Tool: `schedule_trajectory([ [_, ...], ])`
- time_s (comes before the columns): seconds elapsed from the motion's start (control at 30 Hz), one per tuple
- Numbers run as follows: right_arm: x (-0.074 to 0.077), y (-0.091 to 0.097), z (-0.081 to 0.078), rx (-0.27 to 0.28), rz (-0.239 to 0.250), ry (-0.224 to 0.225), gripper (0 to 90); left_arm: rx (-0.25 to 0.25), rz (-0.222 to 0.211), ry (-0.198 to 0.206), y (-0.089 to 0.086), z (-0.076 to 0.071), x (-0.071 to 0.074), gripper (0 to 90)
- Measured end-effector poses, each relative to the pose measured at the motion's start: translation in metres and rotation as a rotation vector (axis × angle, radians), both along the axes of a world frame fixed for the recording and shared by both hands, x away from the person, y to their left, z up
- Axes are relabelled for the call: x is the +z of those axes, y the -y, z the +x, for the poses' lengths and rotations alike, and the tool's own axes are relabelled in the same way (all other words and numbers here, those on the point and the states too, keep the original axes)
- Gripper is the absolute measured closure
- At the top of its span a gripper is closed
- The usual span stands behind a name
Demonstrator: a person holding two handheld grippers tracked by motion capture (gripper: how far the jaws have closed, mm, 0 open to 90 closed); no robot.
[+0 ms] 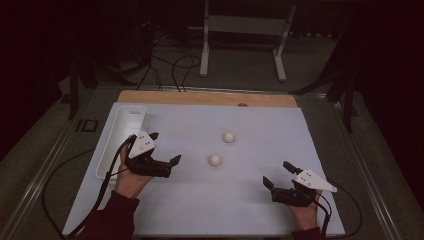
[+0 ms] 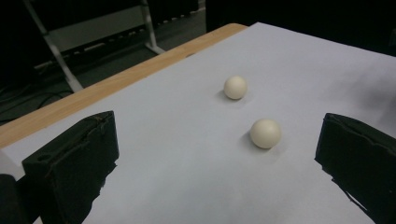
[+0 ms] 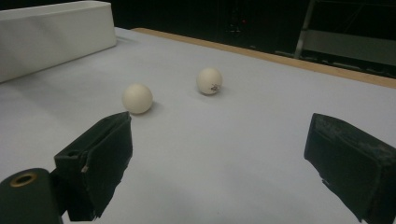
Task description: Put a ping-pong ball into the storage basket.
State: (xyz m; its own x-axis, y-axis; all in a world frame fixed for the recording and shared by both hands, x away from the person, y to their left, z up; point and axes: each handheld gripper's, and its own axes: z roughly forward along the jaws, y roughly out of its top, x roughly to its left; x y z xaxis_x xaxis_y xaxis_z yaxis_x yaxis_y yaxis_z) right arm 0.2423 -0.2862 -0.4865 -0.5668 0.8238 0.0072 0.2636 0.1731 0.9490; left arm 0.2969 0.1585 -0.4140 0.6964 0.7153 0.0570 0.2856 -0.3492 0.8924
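Fingers (image 2: 70, 168) spread, empty | two balls (image 1: 215, 160): round, cream-white, matte, apart

Table (image 1: 320, 150): wide top under a pale sheet – a strip of bare wood (image 1: 207, 98) shows along the far edge.
Table frame (image 1: 42, 170): grey metal rails run down both long sides.
Floor (image 1: 240, 67): dull grey-green, dim beyond the far edge.
Stand (image 1: 245, 30): pale metal frame of two upright legs with flat feet and a crossbar between them, well behind the table.
Cables (image 1: 172, 67): black loops lying on the floor left of the stand, near the table's far edge.
Dark supports (image 1: 75, 85): black legs at either far corner.
Light: falls on the tabletop – the surroundings sink into near black.
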Motion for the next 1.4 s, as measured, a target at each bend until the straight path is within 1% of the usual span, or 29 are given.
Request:
schedule_trajectory([
  [0.33,0.000,0.000,0.000,0.002,0.003,-0.001,7.6,-0.047,0.051,-0.014,0.016,0.009,0.004,0.0],
  [0.43,0.000,0.001,0.000,0.001,0.003,0.000,7.6,-0.048,0.050,-0.015,0.016,0.009,0.004,0.0],
  [0.47,0.000,0.001,0.000,0.002,0.002,-0.002,7.6,-0.055,0.064,-0.011,0.021,0.012,0.005,0.0],
  [0.6,0.001,0.001,0.000,0.004,0.000,-0.006,7.7,-0.061,0.064,-0.017,0.024,0.014,0.004,0.0],
  [0.63,0.001,0.001,0.000,0.002,-0.001,-0.005,7.6,-0.071,0.075,-0.023,0.028,0.016,0.003,0.0],
  [0.67,0.001,0.001,0.000,0.002,-0.001,-0.005,7.6,-0.071,0.075,-0.023,0.028,0.016,0.003,0.0],
  [0.7,0.001,0.001,0.000,0.000,0.001,-0.007,7.6,-0.079,0.090,-0.023,0.033,0.018,0.003,0.0],
  [0.73,0.001,0.002,0.000,0.000,-0.002,-0.006,7.6,-0.082,0.094,-0.027,0.035,0.019,0.002,0.0],
  [0.9,0.002,0.004,0.000,-0.007,0.003,-0.005,7.6,-0.108,0.097,-0.048,0.047,0.026,-0.001,0.0],
  [1.07,0.002,0.004,0.000,-0.006,0.002,-0.006,7.6,-0.122,0.106,-0.064,0.055,0.030,-0.005,0.0],
  [1.4,0.002,0.005,0.000,-0.007,0.001,-0.005,7.6,-0.134,0.117,-0.077,0.061,0.035,-0.008,0.0],
])
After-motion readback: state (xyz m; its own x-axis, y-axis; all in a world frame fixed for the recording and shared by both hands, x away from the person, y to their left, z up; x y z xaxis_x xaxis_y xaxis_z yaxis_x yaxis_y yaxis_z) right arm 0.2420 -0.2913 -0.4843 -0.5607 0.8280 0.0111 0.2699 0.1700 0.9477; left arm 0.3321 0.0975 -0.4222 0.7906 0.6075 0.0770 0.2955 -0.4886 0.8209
